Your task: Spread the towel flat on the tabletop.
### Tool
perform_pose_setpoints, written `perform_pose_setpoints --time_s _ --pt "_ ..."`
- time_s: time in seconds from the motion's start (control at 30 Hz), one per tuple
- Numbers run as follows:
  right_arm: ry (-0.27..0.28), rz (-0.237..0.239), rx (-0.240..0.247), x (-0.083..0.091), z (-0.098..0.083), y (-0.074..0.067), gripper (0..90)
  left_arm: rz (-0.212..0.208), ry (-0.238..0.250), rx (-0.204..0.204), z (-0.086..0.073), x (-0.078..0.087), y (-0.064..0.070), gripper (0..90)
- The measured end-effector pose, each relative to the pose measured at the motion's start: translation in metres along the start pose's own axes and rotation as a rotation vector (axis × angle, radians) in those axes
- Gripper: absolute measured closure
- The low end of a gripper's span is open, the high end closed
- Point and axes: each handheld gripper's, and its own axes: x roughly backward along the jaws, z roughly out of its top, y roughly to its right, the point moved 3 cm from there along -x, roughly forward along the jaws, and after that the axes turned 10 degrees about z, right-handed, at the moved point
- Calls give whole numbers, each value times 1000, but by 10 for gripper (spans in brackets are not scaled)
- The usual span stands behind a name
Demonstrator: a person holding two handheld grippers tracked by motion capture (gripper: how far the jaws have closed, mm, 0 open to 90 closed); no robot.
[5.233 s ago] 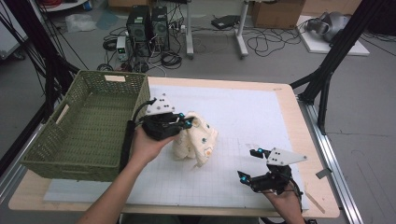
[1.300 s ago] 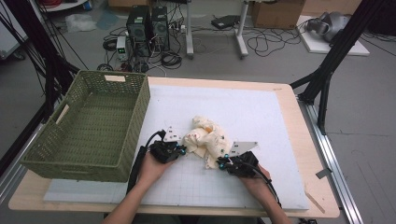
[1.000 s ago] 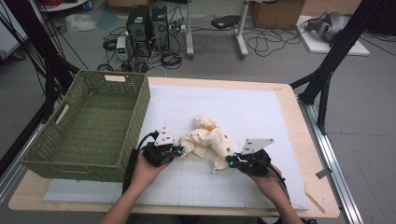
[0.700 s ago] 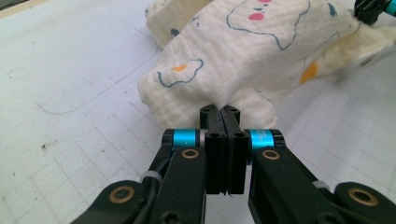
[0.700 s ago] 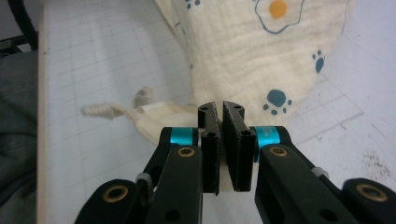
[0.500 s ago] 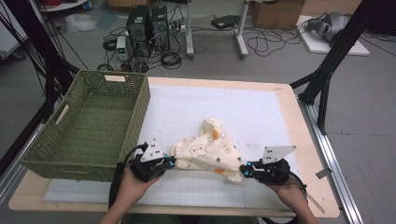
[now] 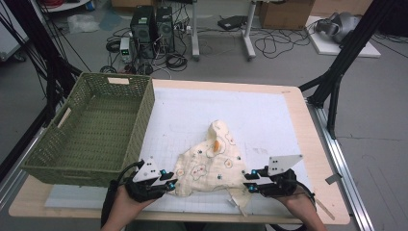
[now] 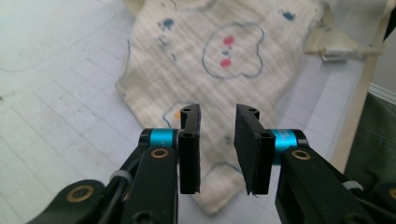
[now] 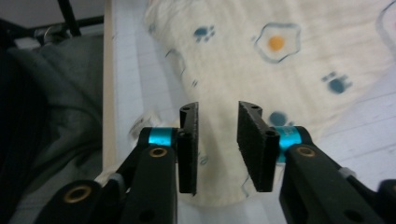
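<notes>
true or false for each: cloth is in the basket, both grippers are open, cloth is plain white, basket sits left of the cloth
The cloth lies in the basket: false, it lies spread on the white mat.
Both grippers are open: true, the left gripper and right gripper have just been opening, with a gap between the fingers and the cloth beneath them.
The cloth is plain white: false, it is cream with printed paws and eggs.
The basket sits left of the cloth in the high view: true.

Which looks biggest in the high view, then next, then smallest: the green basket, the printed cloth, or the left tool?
1. Green wicker basket, the largest by far.
2. Printed cloth, spread flat on the white mat.
3. Left tool, the smallest, though it sits nearest the camera.
</notes>
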Motion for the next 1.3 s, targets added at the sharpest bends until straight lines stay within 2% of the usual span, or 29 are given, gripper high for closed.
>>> perform_pose_setpoints --time_s 0.1,0.23,0.27,0.33,0.43,0.53,0.6,0.7,0.73,0.83,0.9,1.0,1.1,1.3 --pt "19 -56 -25 2 1 9 588 19 22 13 7 -11 -7 669" --pt "14 -90 -56 -3 -1 25 552 41 33 32 14 -33 -16 655" --pt "17 -94 -64 -5 -1 30 551 37 37 41 15 -39 -18 655" --pt "28 -90 -79 -7 -2 36 548 45 31 30 19 -51 -21 651" --pt "26 -92 -93 -12 -2 43 542 39 22 37 25 -67 -24 632" --pt "31 -87 -112 -15 -3 49 543 76 5 26 29 -80 -27 602" --pt "34 -78 -127 -18 -4 53 551 84 -18 38 29 -90 -30 574" --pt "20 -64 -142 -23 -5 56 588 93 -83 54 23 -101 -33 561" --pt "13 -62 -144 -25 -5 56 610 90 -95 57 22 -102 -34 583" --pt "-10 -67 -136 -28 -5 57 725 63 -114 63 20 -105 -34 762" --pt "-24 -62 -121 -30 -4 56 812 60 -121 55 20 -103 -33 869" --pt "-28 -56 -111 -30 -3 54 860 73 -119 49 21 -97 -34 890" --pt "-9 -67 -111 -24 0 52 863 92 -85 28 24 -82 -32 893" --pt "21 -79 -94 -11 7 45 864 122 -33 31 22 -48 -29 895"
